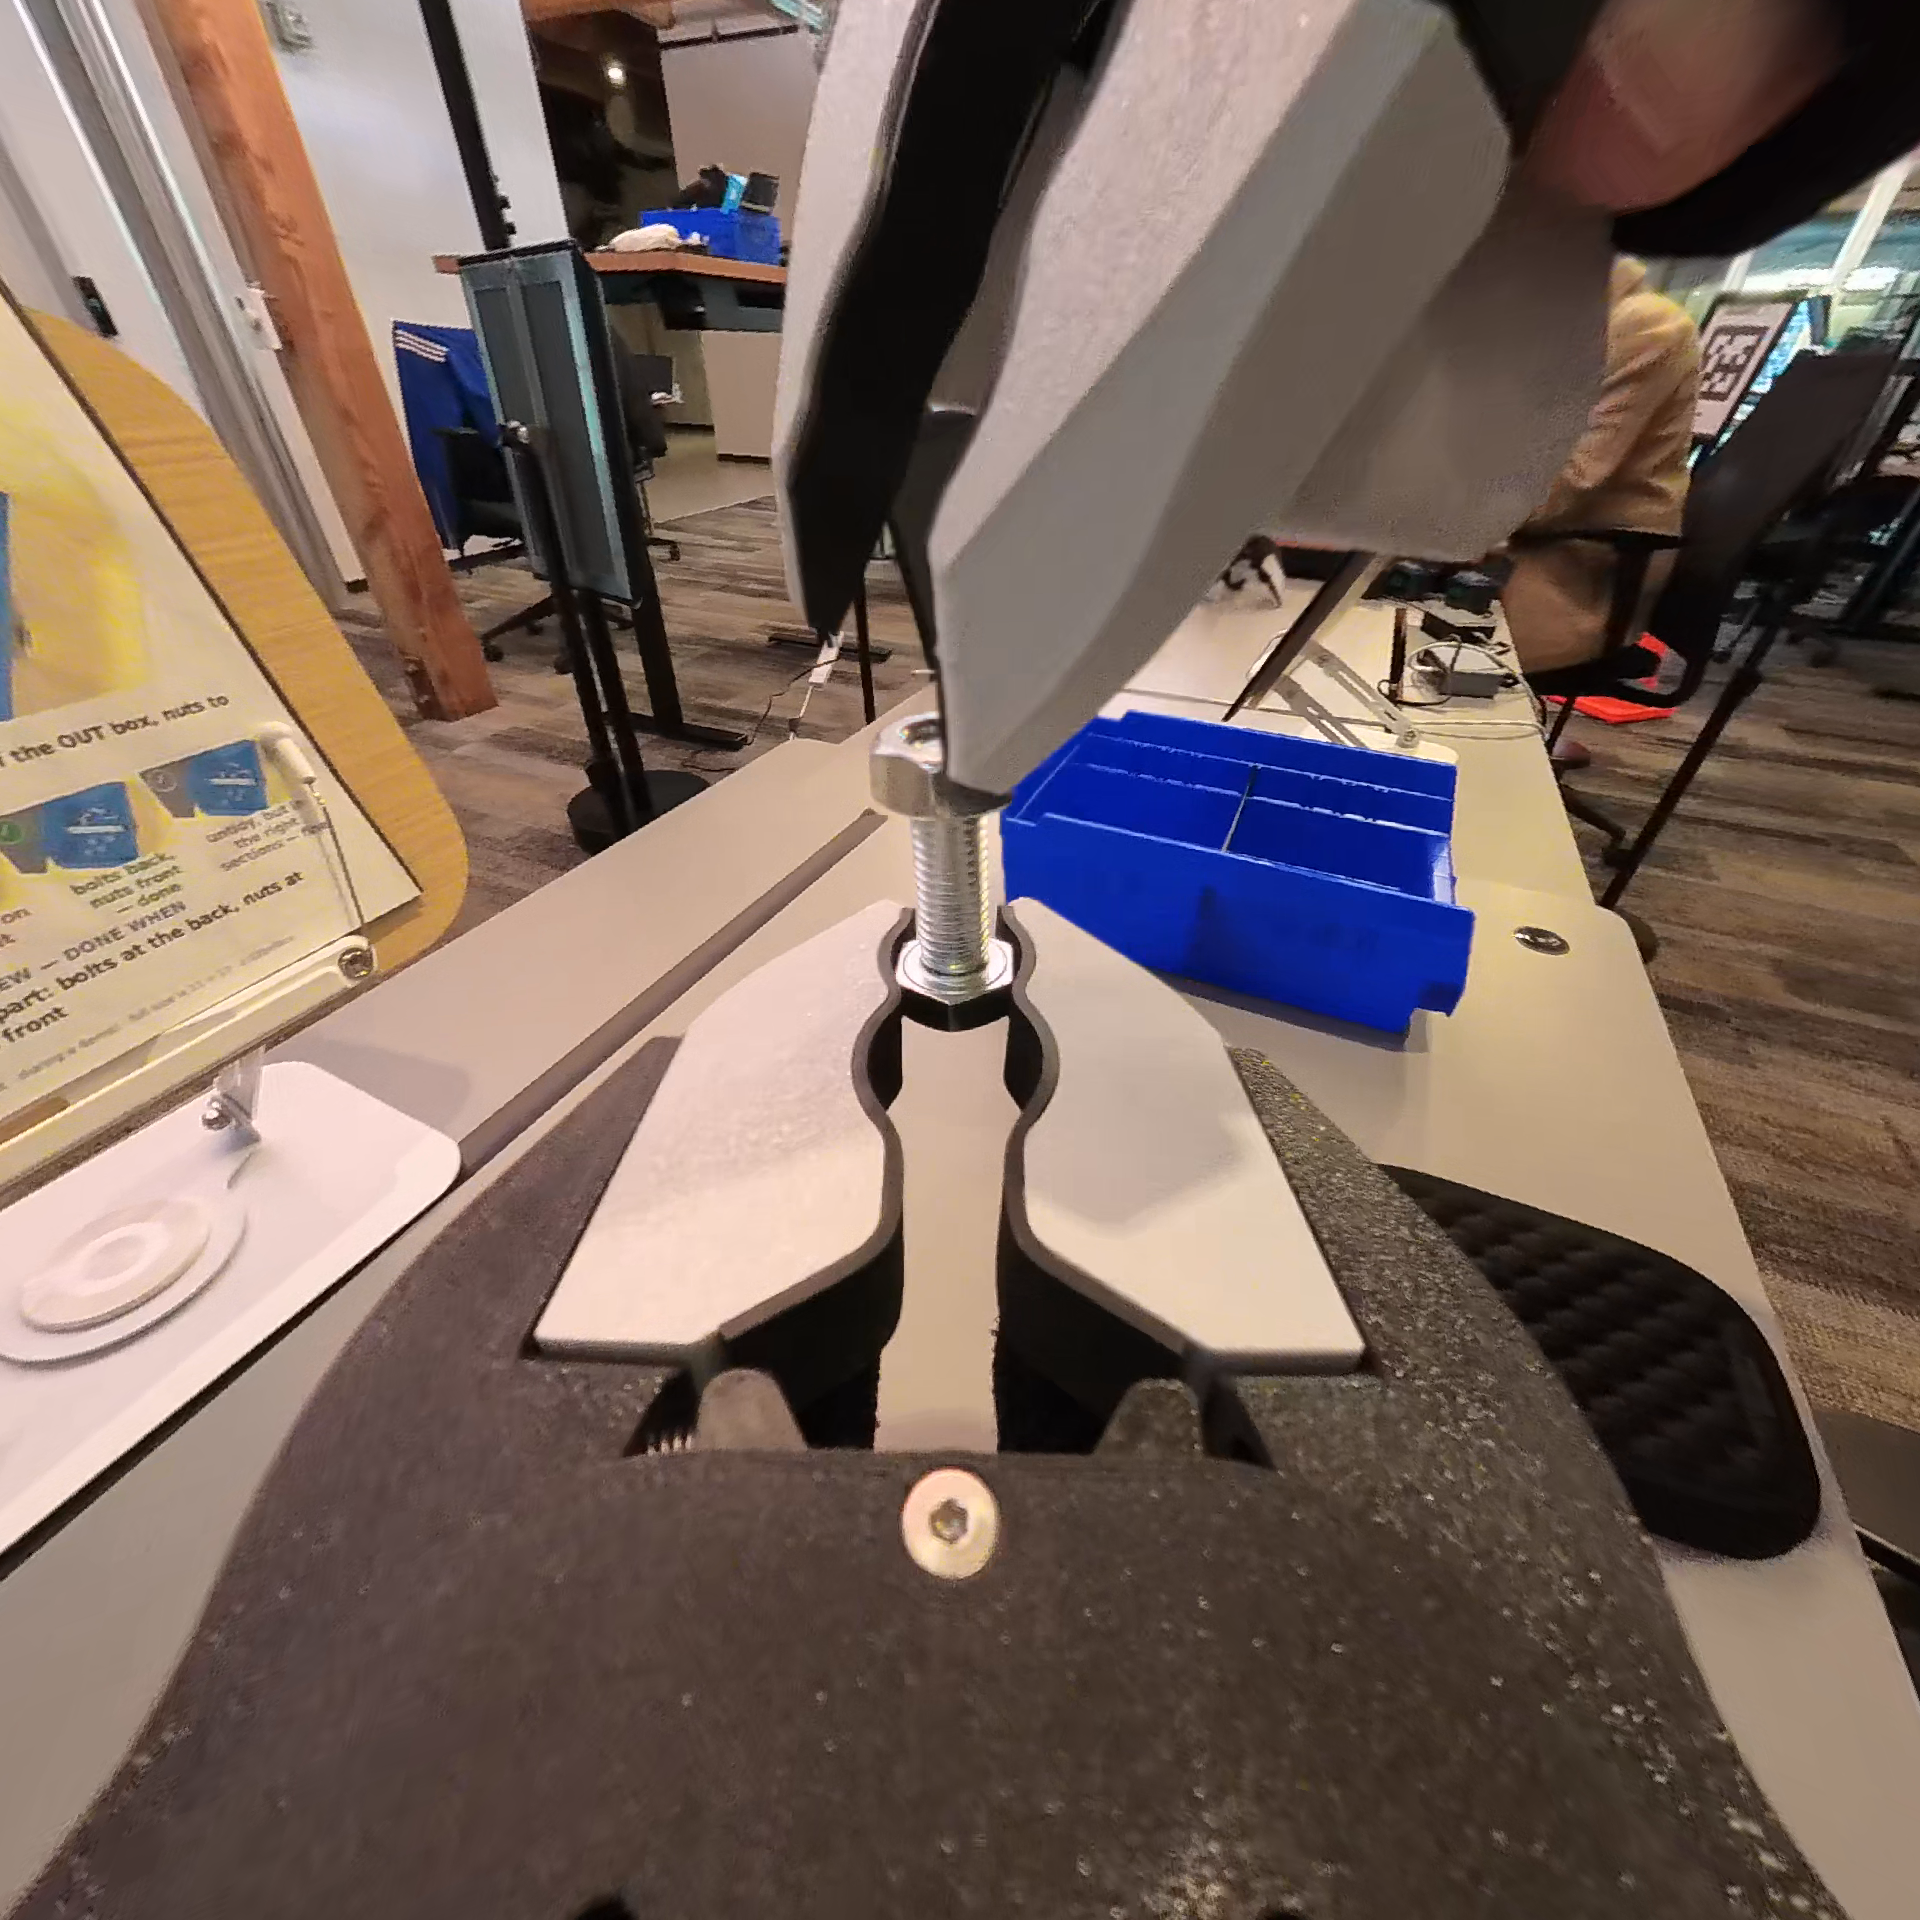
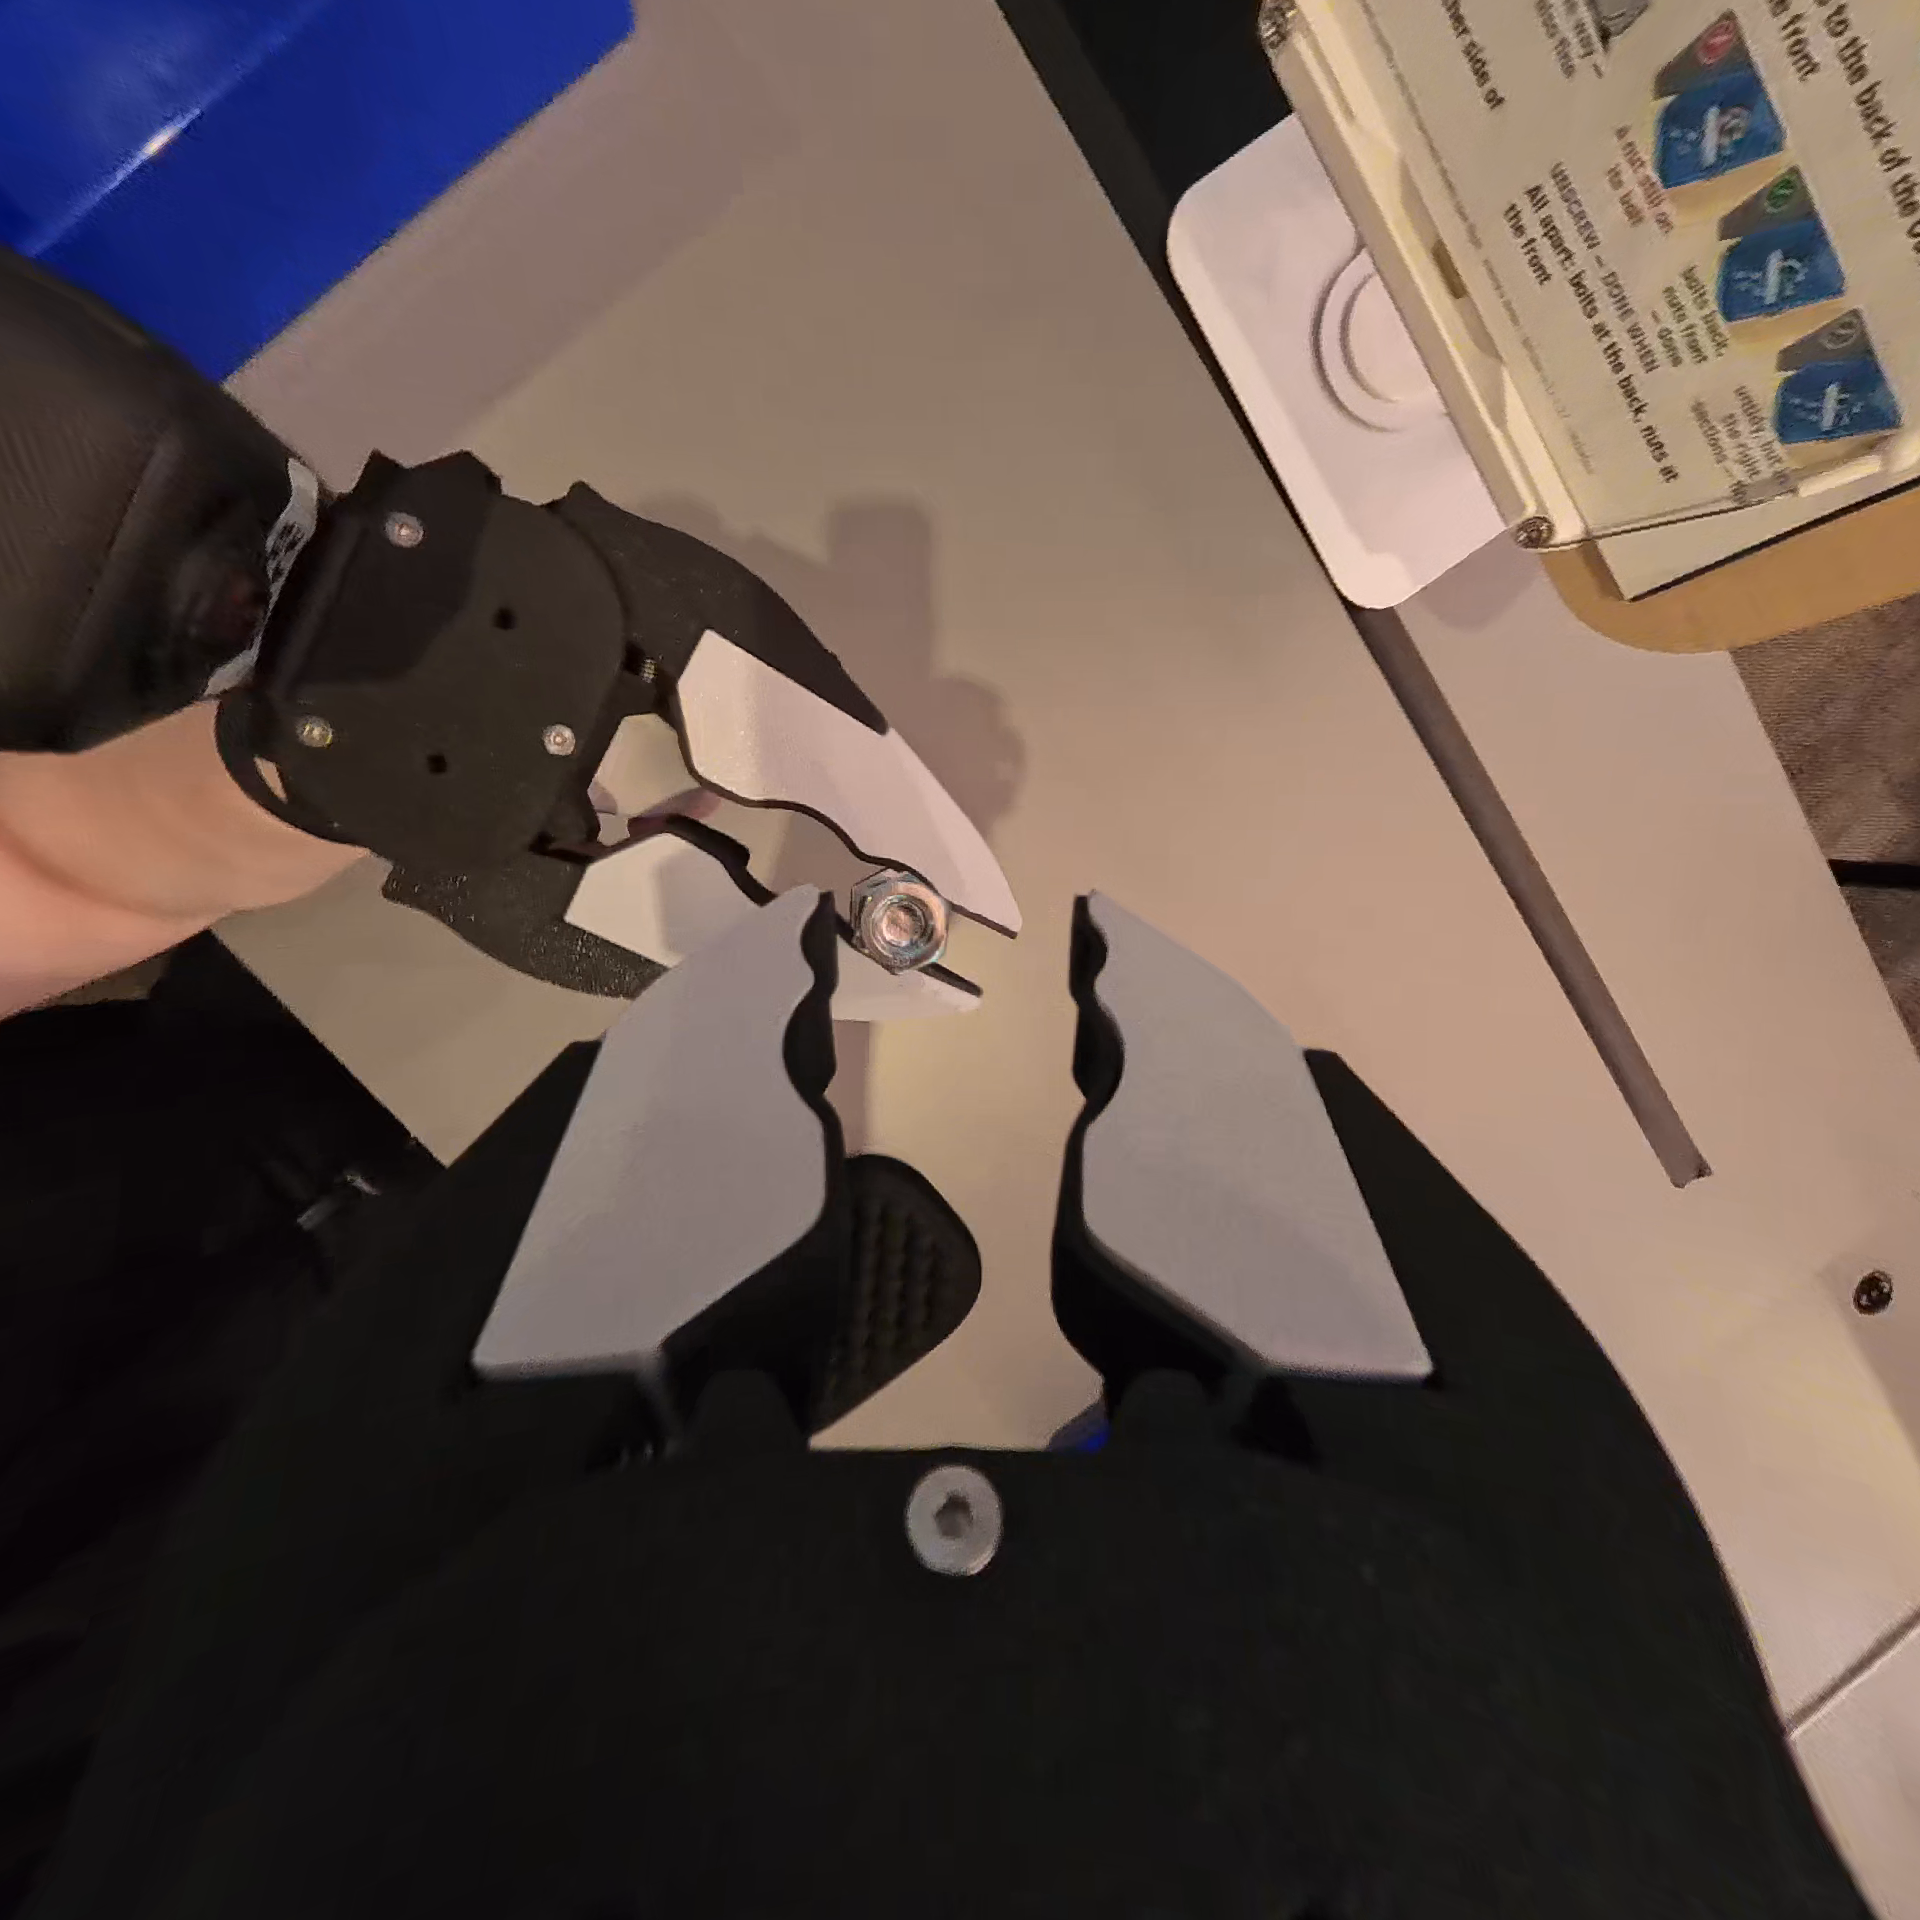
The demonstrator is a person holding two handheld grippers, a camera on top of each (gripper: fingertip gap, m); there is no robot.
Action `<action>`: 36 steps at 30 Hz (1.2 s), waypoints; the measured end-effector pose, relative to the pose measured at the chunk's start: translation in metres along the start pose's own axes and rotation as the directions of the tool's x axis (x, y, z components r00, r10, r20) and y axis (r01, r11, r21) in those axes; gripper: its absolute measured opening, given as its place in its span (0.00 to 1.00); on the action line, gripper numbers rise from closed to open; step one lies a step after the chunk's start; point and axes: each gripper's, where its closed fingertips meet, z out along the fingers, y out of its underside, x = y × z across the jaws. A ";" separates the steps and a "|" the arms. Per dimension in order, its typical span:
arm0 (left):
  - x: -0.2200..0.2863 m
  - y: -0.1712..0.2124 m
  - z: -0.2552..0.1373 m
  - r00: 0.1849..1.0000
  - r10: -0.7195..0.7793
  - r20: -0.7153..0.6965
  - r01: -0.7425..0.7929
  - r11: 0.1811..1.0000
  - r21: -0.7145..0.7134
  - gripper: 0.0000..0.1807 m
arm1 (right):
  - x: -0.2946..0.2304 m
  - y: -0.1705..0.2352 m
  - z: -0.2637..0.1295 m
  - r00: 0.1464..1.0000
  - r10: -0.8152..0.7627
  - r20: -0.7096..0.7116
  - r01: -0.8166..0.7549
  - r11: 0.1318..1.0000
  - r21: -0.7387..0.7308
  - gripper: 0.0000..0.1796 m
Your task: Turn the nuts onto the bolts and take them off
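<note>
A silver bolt [image 1: 943,883] stands upright with its head down between my left gripper's fingertips. My left gripper [image 1: 951,935] is shut on the bolt near its head. A silver hex nut [image 1: 907,767] sits at the top of the thread. My right gripper [image 1: 894,707] comes down from above, and one fingertip [image 1: 971,774] touches the nut's side. In the right wrist view I look straight down on the nut [image 2: 899,921]. It lies between my open right gripper's [image 2: 945,930] fingers, close to the left finger [image 2: 727,1039]. The left gripper [image 2: 987,961] reaches in from the left.
A blue divided bin [image 1: 1247,883] stands on the grey table [image 1: 1558,1039] just behind the bolt; it also shows in the right wrist view [image 2: 260,156]. An instruction sign [image 1: 156,831] on a white base [image 1: 260,1174] stands at the left. A person [image 1: 1631,416] sits at the far right. Tip to tip, the grippers are about 5 cm apart. Left tips and right tips are each some 30 cm from the instruction sign [image 1: 156,831]. Seen from the right wrist view [image 2: 1762,337] as well.
</note>
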 end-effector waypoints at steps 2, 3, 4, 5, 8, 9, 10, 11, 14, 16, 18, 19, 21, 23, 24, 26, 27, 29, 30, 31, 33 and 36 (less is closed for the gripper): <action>-0.003 0.001 0.000 1.000 -0.001 0.015 0.001 1.000 -0.005 0.08 | -0.004 -0.002 0.002 1.000 0.009 0.016 -0.009 1.000 0.003 0.20; -0.003 0.001 0.000 1.000 -0.002 0.016 0.002 1.000 -0.004 0.08 | -0.004 -0.002 0.003 1.000 0.008 0.014 -0.008 1.000 -0.005 0.19; -0.003 0.001 0.000 1.000 -0.006 0.013 0.006 1.000 -0.003 0.08 | -0.005 -0.001 0.003 1.000 -0.002 0.015 0.002 1.000 -0.013 0.18; -0.003 0.001 -0.001 1.000 -0.009 0.009 0.009 1.000 -0.002 0.08 | -0.006 0.000 0.004 1.000 -0.007 0.018 0.007 1.000 -0.023 0.18; -0.003 0.000 -0.001 1.000 -0.010 0.007 0.010 1.000 -0.001 0.08 | -0.009 0.001 0.006 0.999 -0.018 0.040 0.019 0.999 -0.034 0.15; -0.002 0.000 -0.001 1.000 -0.013 0.002 0.013 1.000 -0.001 0.08 | -0.010 0.002 0.007 0.999 -0.021 0.049 0.023 0.999 -0.039 0.14; -0.002 -0.001 -0.002 1.000 -0.015 0.002 0.015 1.000 0.001 0.08 | -0.010 0.002 0.007 0.998 -0.025 0.054 0.027 0.999 -0.039 0.13; -0.003 -0.001 -0.002 1.000 -0.014 0.003 0.014 1.000 0.004 0.08 | -0.011 0.003 0.008 0.998 -0.030 0.057 0.032 0.999 -0.043 0.11; -0.002 -0.002 -0.003 1.000 -0.013 -0.006 0.013 1.000 0.005 0.08 | -0.012 0.003 0.008 0.996 -0.057 0.075 0.060 0.998 -0.037 0.10; 0.004 -0.002 -0.004 0.999 -0.009 -0.050 0.009 1.000 0.008 0.08 | -0.014 0.004 0.006 0.991 -0.096 0.095 0.100 0.994 -0.038 0.10; 0.009 -0.003 -0.004 0.995 -0.014 -0.096 0.015 1.000 0.013 0.08 | -0.017 0.007 0.003 0.972 -0.206 0.116 0.211 0.977 -0.035 0.10; 0.014 -0.004 -0.005 0.991 -0.019 -0.129 0.021 1.000 0.014 0.08 | -0.018 0.009 0.002 0.959 -0.253 0.124 0.259 0.966 -0.026 0.10; 0.024 -0.005 -0.007 0.979 -0.019 -0.204 0.023 1.000 0.017 0.08 | -0.024 0.013 -0.001 0.916 -0.370 0.153 0.376 0.927 -0.010 0.10; 0.036 -0.005 -0.010 0.959 -0.008 -0.284 0.014 1.000 0.019 0.08 | -0.031 0.017 -0.005 0.849 -0.500 0.172 0.504 0.863 0.027 0.10; 0.041 -0.005 -0.011 0.950 0.008 -0.313 -0.001 1.000 0.023 0.08 | -0.035 0.021 -0.006 0.811 -0.554 0.186 0.556 0.830 0.049 0.10; 0.044 -0.006 -0.013 0.946 0.027 -0.324 -0.019 0.999 0.027 0.08 | -0.038 0.023 -0.009 0.784 -0.586 0.205 0.583 0.808 0.081 0.10; 0.045 -0.007 -0.013 0.945 0.029 -0.326 -0.021 0.999 0.030 0.08 | -0.039 0.023 -0.010 0.778 -0.592 0.211 0.586 0.805 0.095 0.10; 0.046 -0.007 -0.013 0.943 0.026 -0.332 -0.016 0.999 0.033 0.08 | -0.039 0.024 -0.012 0.777 -0.590 0.218 0.582 0.806 0.110 0.10; 0.047 -0.007 -0.013 0.943 0.024 -0.331 -0.014 0.999 0.033 0.08 | -0.039 0.025 -0.012 0.777 -0.589 0.221 0.580 0.807 0.110 0.10; 0.047 -0.007 -0.012 0.944 0.025 -0.329 -0.015 0.999 0.032 0.08 | -0.038 0.025 -0.012 0.775 -0.594 0.218 0.585 0.804 0.112 0.10; 0.048 -0.005 -0.011 0.941 0.028 -0.336 -0.021 0.999 0.027 0.08 | -0.038 0.027 -0.012 0.767 -0.602 0.221 0.595 0.797 0.106 0.10; 0.052 -0.006 -0.012 0.933 0.025 -0.360 -0.015 0.999 0.030 0.08 | -0.039 0.029 -0.012 0.741 -0.633 0.224 0.626 0.772 0.112 0.10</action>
